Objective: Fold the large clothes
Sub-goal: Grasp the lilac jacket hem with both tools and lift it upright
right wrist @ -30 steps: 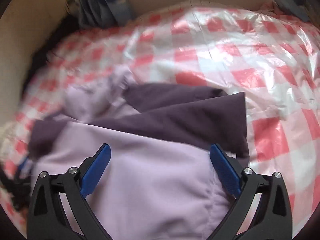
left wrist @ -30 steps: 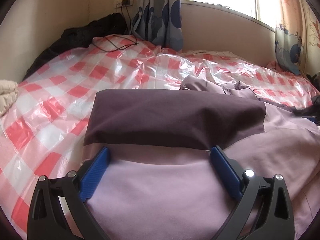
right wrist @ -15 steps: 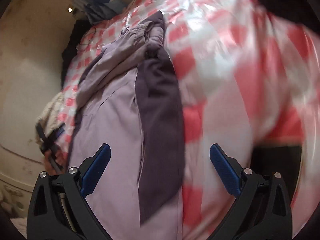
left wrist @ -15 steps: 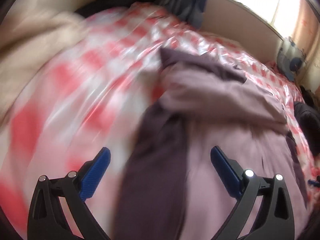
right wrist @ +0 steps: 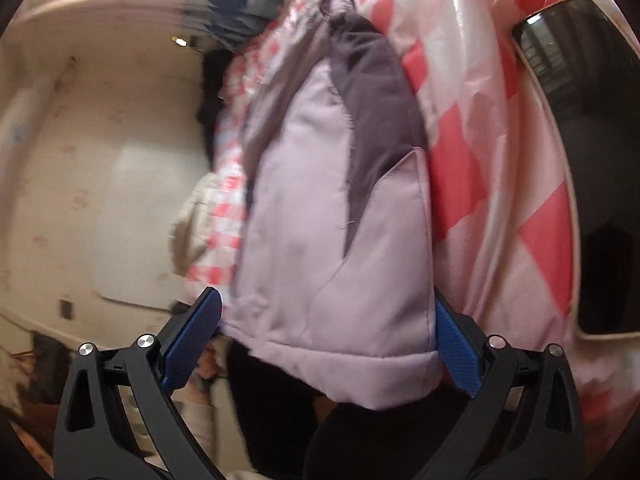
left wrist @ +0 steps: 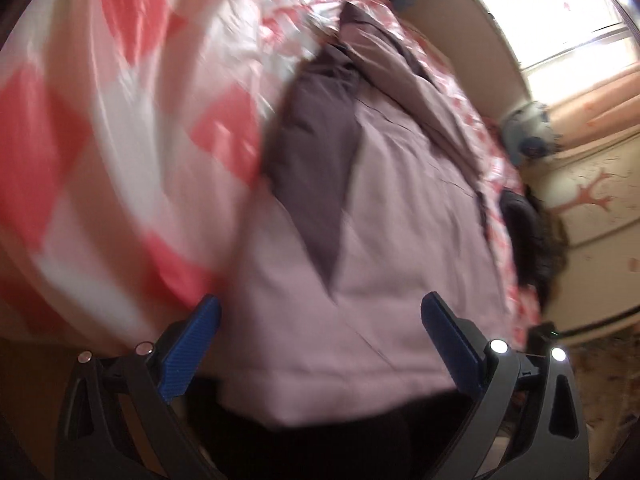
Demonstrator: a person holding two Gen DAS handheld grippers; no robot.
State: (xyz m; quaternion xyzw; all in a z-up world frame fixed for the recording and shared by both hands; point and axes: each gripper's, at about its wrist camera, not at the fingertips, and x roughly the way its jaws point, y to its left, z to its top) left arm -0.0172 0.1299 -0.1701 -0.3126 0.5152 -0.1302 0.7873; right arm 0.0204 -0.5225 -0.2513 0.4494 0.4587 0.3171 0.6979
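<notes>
moved: we've pulled both grippers back to the bed edge
left gripper [left wrist: 320, 326]: jaws spread, empty
right gripper [right wrist: 328, 322]: jaws spread, empty
jacket [left wrist: 384, 208]: we see hem overhanging checkered sheet [left wrist: 120, 120]

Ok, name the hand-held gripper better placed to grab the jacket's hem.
Right, narrowly. The right hand-held gripper is open and already straddles the lilac jacket near its hem corner; the left hand-held gripper is open too, over mid-hem.
</notes>
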